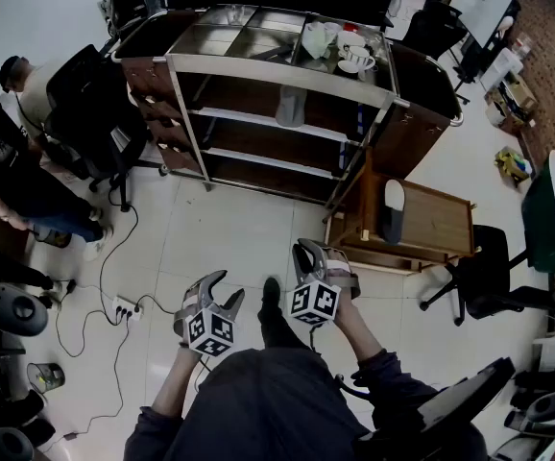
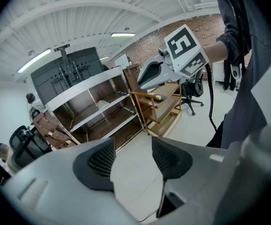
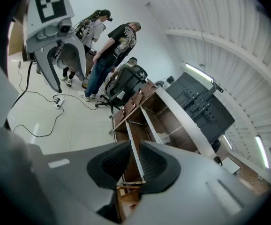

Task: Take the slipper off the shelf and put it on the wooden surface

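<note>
A pale slipper [image 1: 290, 107] stands on an upper level of the metal shelf unit [image 1: 277, 70]; it also shows as the slipper [image 2: 102, 104] and the slipper [image 3: 164, 137]. A second slipper [image 1: 394, 209] lies on the small wooden table [image 1: 441, 224] right of the shelf. My left gripper [image 1: 225, 289] is held low over the floor, open, with nothing between its pads [image 2: 100, 161]. My right gripper [image 1: 314, 253] hovers in front of the wooden table. Its jaws stand a narrow gap apart with nothing between them, seen on my right gripper [image 3: 135, 156].
People [image 1: 13, 161] and a black office chair [image 1: 90, 113] are at the left. A power strip [image 1: 124, 307] with cables lies on the floor. Cups and a bag [image 1: 340, 46] sit on the shelf top. Another chair [image 1: 484, 277] and a green table [image 1: 551, 214] are at the right.
</note>
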